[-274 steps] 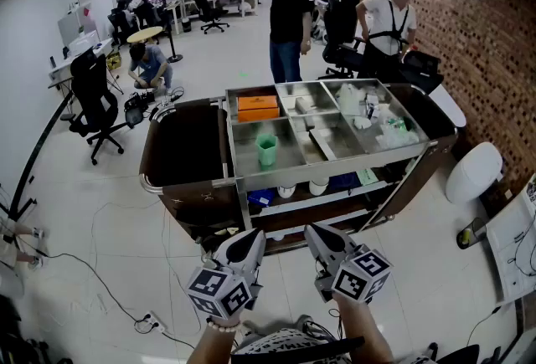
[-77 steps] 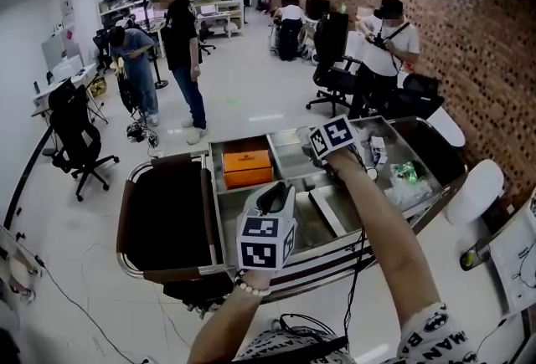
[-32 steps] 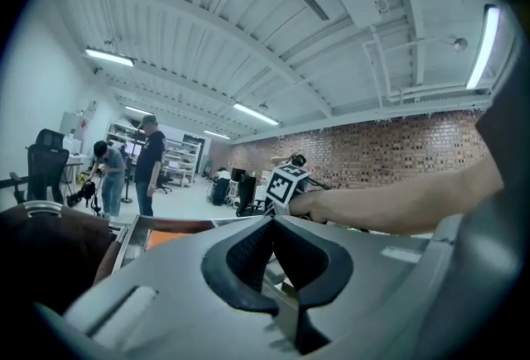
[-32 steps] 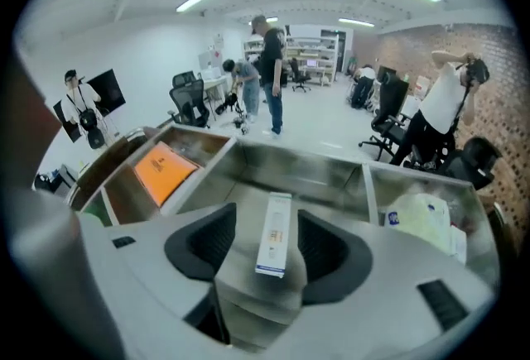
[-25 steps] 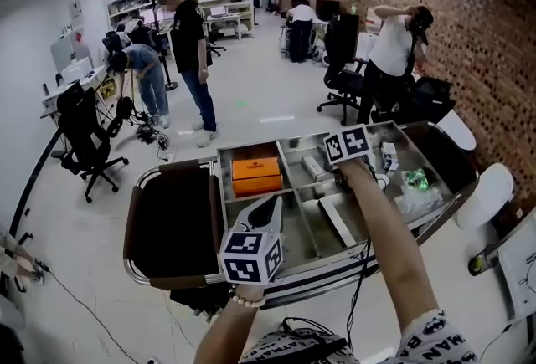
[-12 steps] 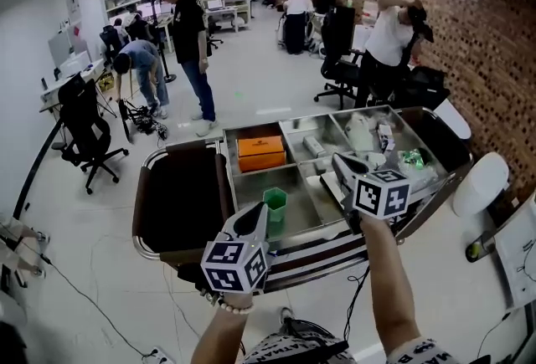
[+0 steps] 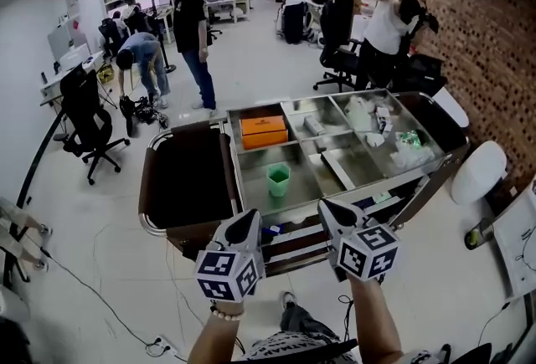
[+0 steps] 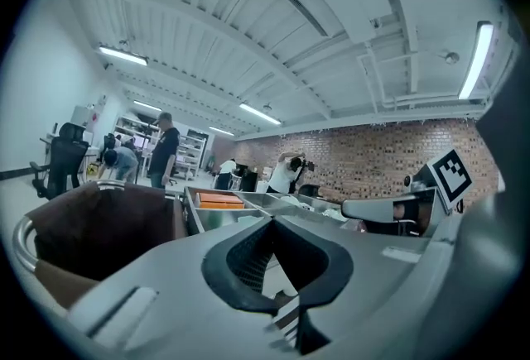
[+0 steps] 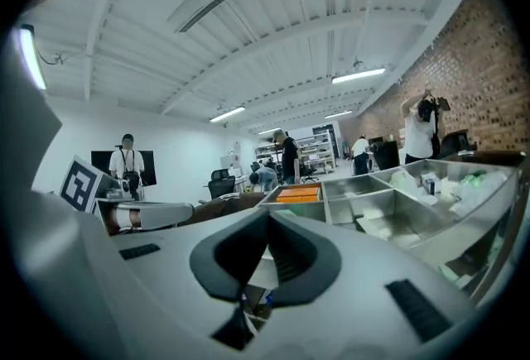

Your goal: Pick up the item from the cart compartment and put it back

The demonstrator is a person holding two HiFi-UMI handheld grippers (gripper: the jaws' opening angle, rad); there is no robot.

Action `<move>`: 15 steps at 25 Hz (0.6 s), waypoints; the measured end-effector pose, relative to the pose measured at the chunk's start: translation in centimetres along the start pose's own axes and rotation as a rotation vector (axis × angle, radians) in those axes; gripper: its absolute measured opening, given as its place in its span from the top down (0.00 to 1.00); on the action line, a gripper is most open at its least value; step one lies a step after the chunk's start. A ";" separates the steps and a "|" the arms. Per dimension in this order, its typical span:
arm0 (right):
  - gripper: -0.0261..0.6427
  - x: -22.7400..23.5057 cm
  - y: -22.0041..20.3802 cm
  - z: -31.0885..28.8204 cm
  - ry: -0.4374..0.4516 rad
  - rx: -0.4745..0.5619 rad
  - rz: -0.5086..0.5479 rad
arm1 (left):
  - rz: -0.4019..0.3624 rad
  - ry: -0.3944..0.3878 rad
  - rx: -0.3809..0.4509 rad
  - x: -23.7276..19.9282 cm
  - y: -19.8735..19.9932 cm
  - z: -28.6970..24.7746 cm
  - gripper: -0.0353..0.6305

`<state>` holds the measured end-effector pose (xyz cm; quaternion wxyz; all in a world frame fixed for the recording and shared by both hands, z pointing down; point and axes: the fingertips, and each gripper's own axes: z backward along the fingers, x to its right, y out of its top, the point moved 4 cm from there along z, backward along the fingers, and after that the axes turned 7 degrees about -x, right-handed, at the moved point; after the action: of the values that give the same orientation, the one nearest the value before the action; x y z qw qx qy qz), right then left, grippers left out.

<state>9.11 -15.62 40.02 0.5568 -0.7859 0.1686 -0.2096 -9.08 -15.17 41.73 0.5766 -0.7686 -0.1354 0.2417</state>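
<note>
1. The green cup (image 7: 277, 179) stands upright in the near left compartment of the cart (image 7: 235, 174), in its steel top tray. It is at the middle of the head view, well apart from both grippers.
2. The left gripper (image 7: 250, 217) is low and left of centre in the head view, in front of the cart's near edge, with its tip aimed at the cart. Its own view shows the jaws brought together with nothing between them.
3. The right gripper (image 7: 326, 207) is low and right of centre, beside the left one with a gap between them. Its own view shows the jaws pressed together, also empty.
4. An orange box (image 7: 263, 130) lies in the far left compartment, just behind the cup's compartment.
5. The compartments toward the right of the frame hold white packets (image 7: 365, 114); what they are cannot be told.
6. A dark brown side shelf (image 7: 184, 178) joins the cart's left end.
7. Several people stand on the pale floor beyond the cart, in the upper part of the frame.
</note>
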 end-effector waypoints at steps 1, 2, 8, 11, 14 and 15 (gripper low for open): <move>0.96 -0.5 -0.6 0.3 0.001 -0.005 -0.002 | 0.001 0.004 -0.003 0.0 -0.3 0.5 0.95; 0.96 -1.0 -1.2 0.5 0.004 -0.008 -0.009 | 0.002 0.007 -0.004 0.0 -0.5 0.9 0.95; 0.96 -2.2 -2.8 1.3 -0.018 -0.023 0.019 | -0.001 0.031 -0.008 -0.4 -1.6 2.2 0.95; 0.96 -2.6 -3.0 1.3 -0.009 -0.024 0.030 | -0.007 0.041 -0.008 -0.6 -1.9 2.4 0.95; 0.96 -2.9 -2.9 1.3 -0.005 -0.020 0.037 | -0.018 0.042 -0.005 -0.5 -1.8 2.4 0.95; 0.96 -2.9 -2.9 1.2 -0.006 -0.019 0.041 | -0.021 0.042 -0.004 -0.4 -1.7 2.3 0.95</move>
<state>7.35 -12.22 42.00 0.5539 -0.7882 0.1848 -0.1943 -10.56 -12.95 42.96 0.5803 -0.7732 -0.1317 0.2194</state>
